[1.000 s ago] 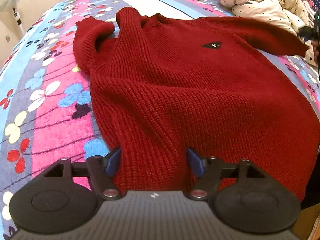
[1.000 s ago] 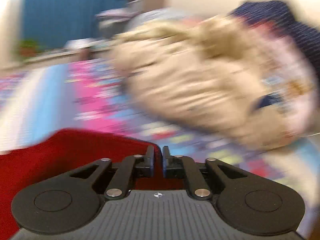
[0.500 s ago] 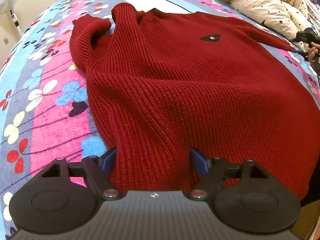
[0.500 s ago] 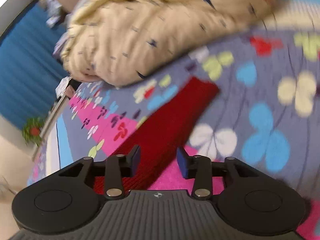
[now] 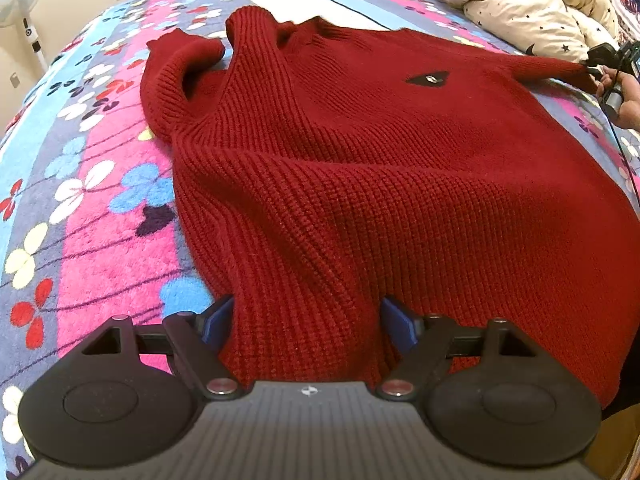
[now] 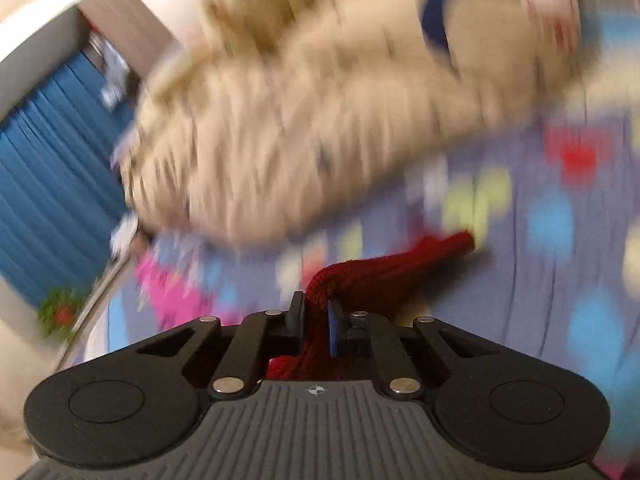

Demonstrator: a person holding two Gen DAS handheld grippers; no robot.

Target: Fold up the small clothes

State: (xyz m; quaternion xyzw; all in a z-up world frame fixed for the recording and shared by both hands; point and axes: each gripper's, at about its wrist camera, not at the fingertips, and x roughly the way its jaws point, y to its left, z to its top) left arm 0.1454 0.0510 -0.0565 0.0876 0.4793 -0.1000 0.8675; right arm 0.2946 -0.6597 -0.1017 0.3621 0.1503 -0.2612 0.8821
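Observation:
A dark red knitted sweater lies spread on a flowered bedspread, neck at the far end. My left gripper is open, its blue-padded fingers standing either side of a raised bunch of the hem. The left sleeve is folded up at the far left. The right sleeve stretches to the far right, where my right gripper holds its cuff. In the blurred right wrist view my right gripper is shut on the sleeve cuff, which sticks out past the fingers.
A cream star-print quilt is heaped at the far right of the bed, close behind the held cuff. A white fan stands off the bed's far left. Blue curtains hang beyond.
My right gripper was open over the sleeve half a second ago and has shut on the cuff and lifted it. My left gripper has stayed open at the hem.

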